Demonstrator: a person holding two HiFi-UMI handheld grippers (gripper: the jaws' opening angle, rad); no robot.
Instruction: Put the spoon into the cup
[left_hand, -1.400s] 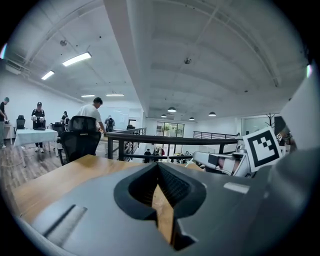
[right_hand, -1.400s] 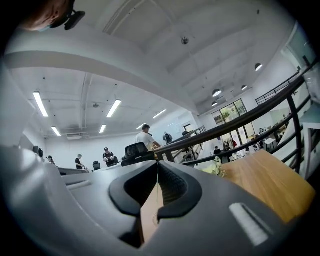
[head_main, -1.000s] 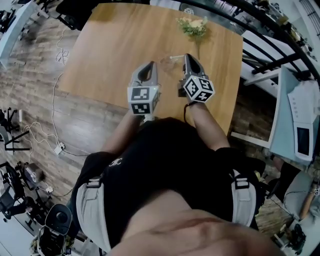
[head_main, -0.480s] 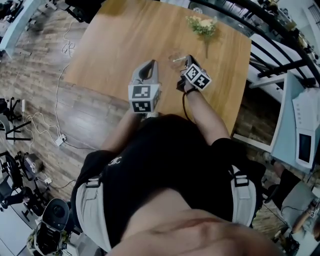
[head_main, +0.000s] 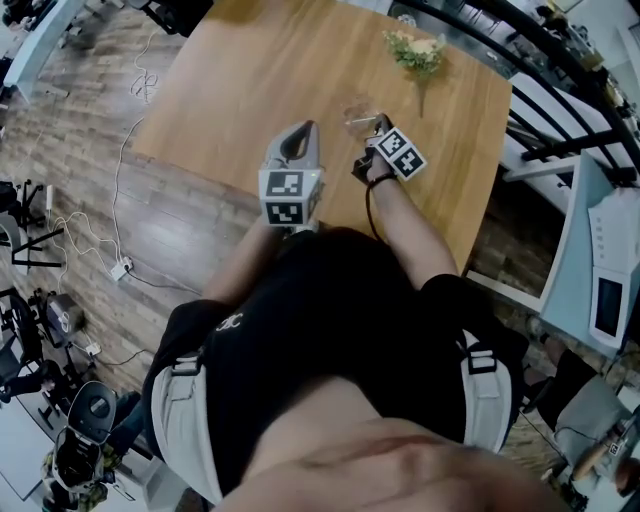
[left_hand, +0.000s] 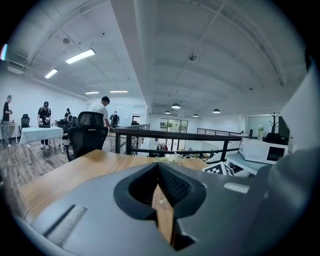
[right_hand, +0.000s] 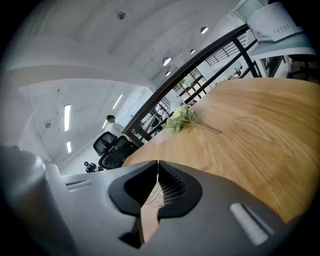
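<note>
My right tool (right_hand: 158, 165) has its 2 jaws pressed together. Its own view shows no spoon between them, only wood through the little gap lower down. From above, its tip sits just beside the clear cup (head_main: 357, 110). A thin pale strip, which I take for the spoon (head_main: 356, 124), lies across the cup's mouth and reaches the tip. I cannot tell if the tool pinches it or if it just rests on the rim. My left tool (left_hand: 158, 167) is closed too and holds nothing. It hangs over the near part of the surface (head_main: 250, 80), apart from the cup.

Here is what I think could go wrong. The cup is see-through, so its edge is hard to judge, and a bump from the tool could tip it or push it along. If the spoon lies flat on the rim, it could slide off onto the surface. If I let go too high, it could bounce out. The flowers (head_main: 415, 50) are farther back, out of the way.
</note>
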